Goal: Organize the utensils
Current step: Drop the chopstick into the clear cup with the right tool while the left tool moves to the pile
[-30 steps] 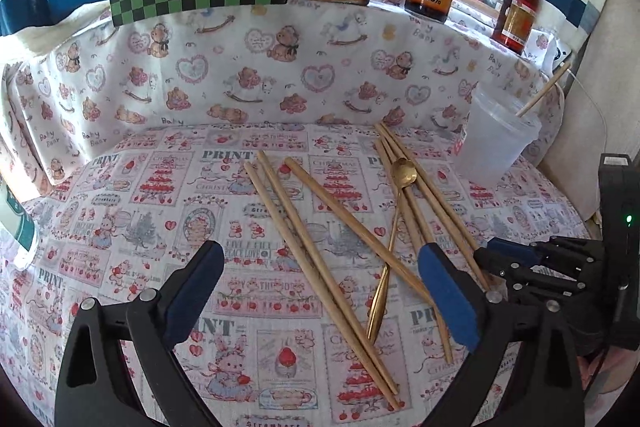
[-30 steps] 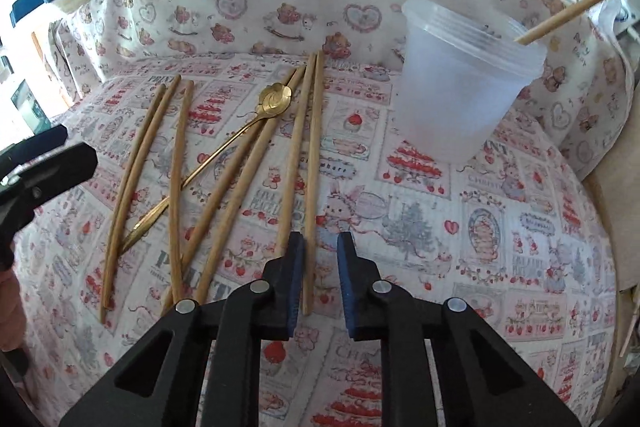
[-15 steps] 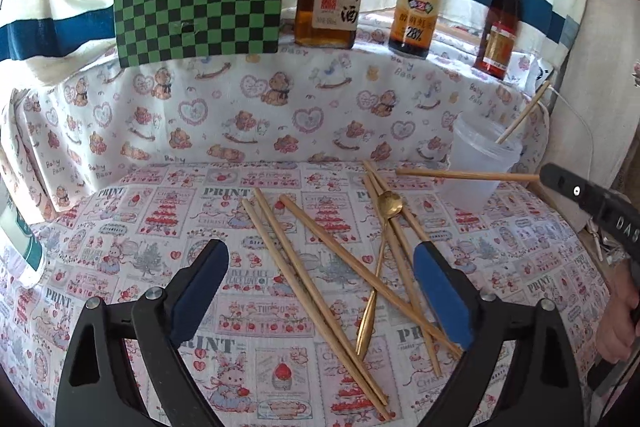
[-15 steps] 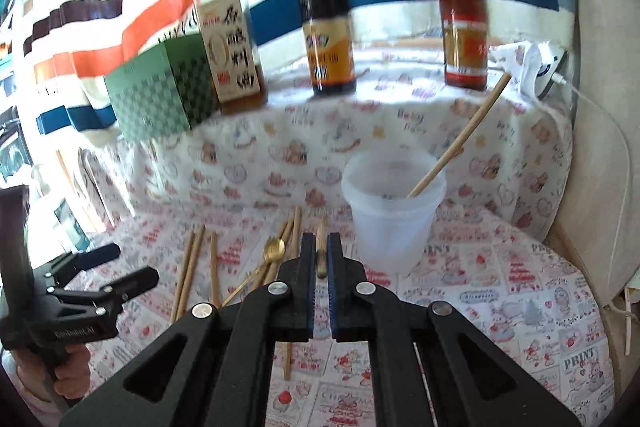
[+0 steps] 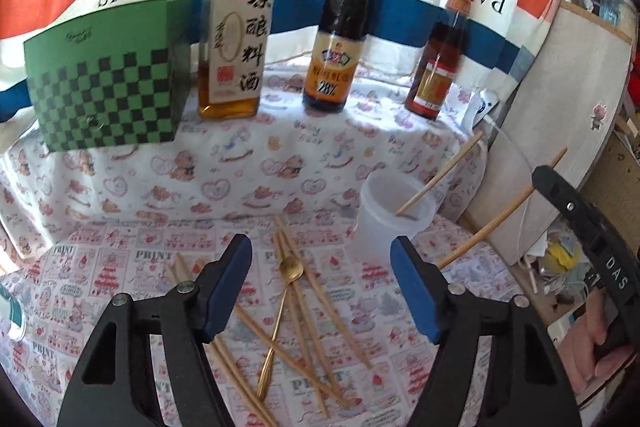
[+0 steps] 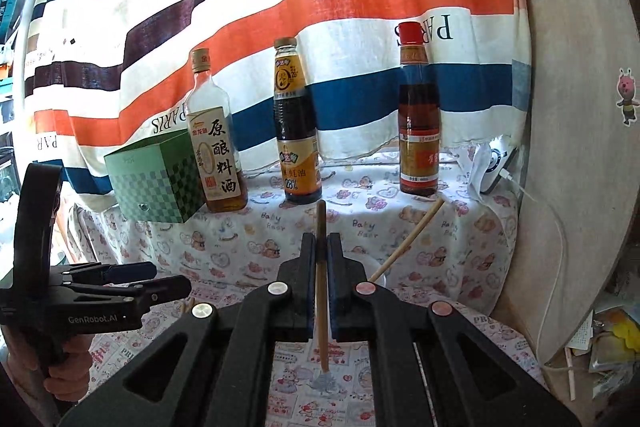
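Now the right gripper is clamped tight on a single wooden chopstick, whose shaft runs straight along the line of the fingers and pokes out past their tips toward the back of the table. The translucent plastic cup, already holding one leaning chopstick, stands near the table's back right corner, ahead of and below those closed jaws. From the left-hand camera the carried stick slants upward to the right of the cup, its lower end near the cup's base side, so I would judge it must be tipped end-down over the rim before it can drop in.

The left gripper holds nothing; its jaws have just been closing and stand partly apart in the air above the pile. Under them, toward the front middle of the table, lie the remaining chopsticks crossed over each other, with a gold spoon among them, long axis running front to back. The right hand is plainly the nearer to the cup.
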`<state>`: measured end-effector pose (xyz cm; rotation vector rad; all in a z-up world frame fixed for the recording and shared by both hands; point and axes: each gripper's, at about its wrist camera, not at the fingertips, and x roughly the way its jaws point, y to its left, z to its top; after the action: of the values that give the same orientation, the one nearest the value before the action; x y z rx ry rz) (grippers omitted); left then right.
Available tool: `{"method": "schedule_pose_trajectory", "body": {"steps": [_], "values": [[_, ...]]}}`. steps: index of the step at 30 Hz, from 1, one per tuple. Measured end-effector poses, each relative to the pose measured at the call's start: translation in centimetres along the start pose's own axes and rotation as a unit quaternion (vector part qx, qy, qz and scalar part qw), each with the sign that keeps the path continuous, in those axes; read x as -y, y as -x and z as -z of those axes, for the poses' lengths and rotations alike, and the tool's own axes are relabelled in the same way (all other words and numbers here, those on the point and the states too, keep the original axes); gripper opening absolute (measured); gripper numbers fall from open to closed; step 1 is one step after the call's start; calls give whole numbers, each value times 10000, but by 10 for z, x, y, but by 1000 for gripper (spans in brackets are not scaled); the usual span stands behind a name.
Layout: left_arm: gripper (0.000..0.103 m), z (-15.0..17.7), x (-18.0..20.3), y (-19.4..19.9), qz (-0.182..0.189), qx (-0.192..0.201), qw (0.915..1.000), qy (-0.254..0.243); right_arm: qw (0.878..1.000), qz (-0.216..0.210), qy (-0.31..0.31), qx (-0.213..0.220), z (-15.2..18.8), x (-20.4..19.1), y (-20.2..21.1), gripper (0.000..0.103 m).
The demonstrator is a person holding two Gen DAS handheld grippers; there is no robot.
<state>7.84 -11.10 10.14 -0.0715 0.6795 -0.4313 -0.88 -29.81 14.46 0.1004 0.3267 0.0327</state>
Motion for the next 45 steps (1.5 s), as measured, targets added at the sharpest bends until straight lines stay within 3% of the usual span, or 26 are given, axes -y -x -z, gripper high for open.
{"method": "schedule_pose_trajectory", "body": {"steps": [4, 5, 12, 16, 23, 32, 38, 42, 45], "values": [[66, -20, 25, -21, 810, 2, 9966, -153, 9997, 163, 13, 182, -29, 8, 3, 6], [66, -21, 31, -26, 872, -18, 9960, -165, 9995, 232, 23, 226, -38, 11, 4, 6], [66, -14, 55, -67, 651, -469, 9961, -378, 9970, 410, -144, 634, -103, 29, -1, 6], [66, -8, 46, -81, 540, -593, 9963, -305, 9965, 391, -236, 703, -116, 33, -22, 6], [66, 2, 31, -98, 373, -760, 9959, -309, 9969, 412, -338, 586, -96, 35, -64, 6], [66, 10, 18, -101, 330, -829, 9958, -188, 9986, 384, -352, 59, -60, 36, -103, 6], [66, 17, -3, -94, -70, -765, 9970, -115, 9980, 304, -380, -407, -40, 35, -118, 6], [66, 25, -23, -83, -421, -709, 9966, -49, 9982, 251, -337, -437, -35, 32, -108, 6], [67, 30, -42, -77, -769, -687, 9947, 38, 9986, 242, -312, -339, -38, 29, -95, 13]]}}
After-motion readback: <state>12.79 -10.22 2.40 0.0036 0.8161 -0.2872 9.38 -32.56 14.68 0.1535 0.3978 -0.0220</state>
